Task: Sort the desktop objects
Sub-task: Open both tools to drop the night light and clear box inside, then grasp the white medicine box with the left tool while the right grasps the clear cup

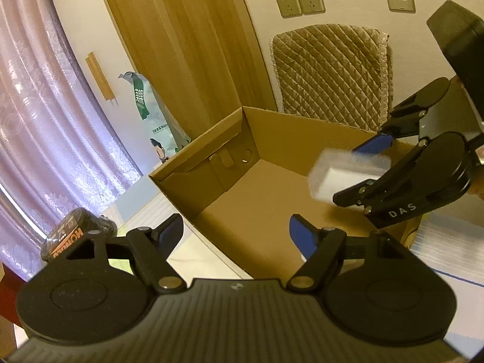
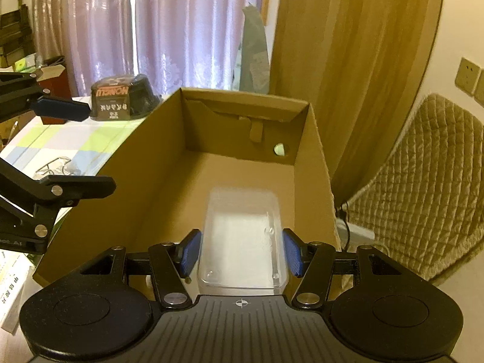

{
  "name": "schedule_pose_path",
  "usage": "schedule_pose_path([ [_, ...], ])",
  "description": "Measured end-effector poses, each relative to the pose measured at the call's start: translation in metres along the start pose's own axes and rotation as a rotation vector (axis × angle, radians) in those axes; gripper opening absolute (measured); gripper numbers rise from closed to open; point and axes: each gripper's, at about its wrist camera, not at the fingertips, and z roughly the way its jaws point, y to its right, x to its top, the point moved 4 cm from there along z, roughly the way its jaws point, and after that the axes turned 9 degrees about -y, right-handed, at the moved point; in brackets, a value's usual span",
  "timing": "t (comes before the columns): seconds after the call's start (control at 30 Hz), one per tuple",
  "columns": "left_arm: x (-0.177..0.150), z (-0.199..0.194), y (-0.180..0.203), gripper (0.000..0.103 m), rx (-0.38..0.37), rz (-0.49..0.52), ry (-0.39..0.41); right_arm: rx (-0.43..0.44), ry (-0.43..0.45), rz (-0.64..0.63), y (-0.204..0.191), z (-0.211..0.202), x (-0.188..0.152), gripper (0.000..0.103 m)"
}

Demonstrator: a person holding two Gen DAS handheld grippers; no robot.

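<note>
1. Plainly, the right gripper [image 2: 242, 254] had its jaws pressed against both long sides of a clear plastic box [image 2: 242, 242], which sat low at the centre of the right wrist view, held over the open cardboard box [image 2: 242, 157].
2. In the left wrist view the same clear plastic box [image 1: 341, 175] appeared at the right of the frame, smeared by blur, so its edges and contents were hard to make out; the right gripper [image 1: 360, 172] reached in from the right edge, its body cut off there.
3. The left gripper [image 1: 236, 236] stood with its jaws wide apart and nothing between them, low in its own view, beside the near wall of the cardboard box [image 1: 257, 199].
4. The left gripper [image 2: 99, 148] also showed at the left edge of the right wrist view, only its fingertips in frame.
5. The visible floor of the cardboard box lay bare; its nearest corner was hidden behind the grippers.
6. A dark wrapped bowl [image 2: 121, 99] sat on the table [image 2: 75, 145] in the upper left, beyond the box; its label was readable only in part.
7. A quilted chair back [image 1: 329, 72] rose behind the box at upper right in the left wrist view, under wall sockets [image 1: 299, 3].
</note>
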Motion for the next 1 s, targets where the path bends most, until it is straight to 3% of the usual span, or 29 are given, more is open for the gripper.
schedule_pose_path([
  [0.37,-0.023,-0.026,-0.012,0.076,0.026,-0.069,-0.01,0.001,0.062,0.059,0.006,-0.025,0.001,0.057],
  [0.4,-0.026,-0.03,-0.013,0.076,0.027,-0.077,-0.011,0.002,0.072,0.068,0.006,-0.031,0.0,0.066],
  [0.43,-0.03,-0.035,-0.013,0.076,0.028,-0.087,-0.014,0.001,0.085,0.08,0.007,-0.038,0.0,0.086],
  [0.47,-0.033,-0.041,-0.013,0.077,0.032,-0.097,-0.015,-0.003,0.108,0.094,0.007,-0.046,-0.001,0.091],
  [0.7,-0.061,-0.083,-0.011,0.079,0.043,-0.18,-0.018,0.018,0.175,0.141,-0.007,-0.099,-0.006,0.091],
  [1.0,-0.116,-0.134,-0.002,0.088,0.068,-0.287,-0.051,0.095,0.153,0.188,-0.053,-0.135,-0.041,0.091],
])
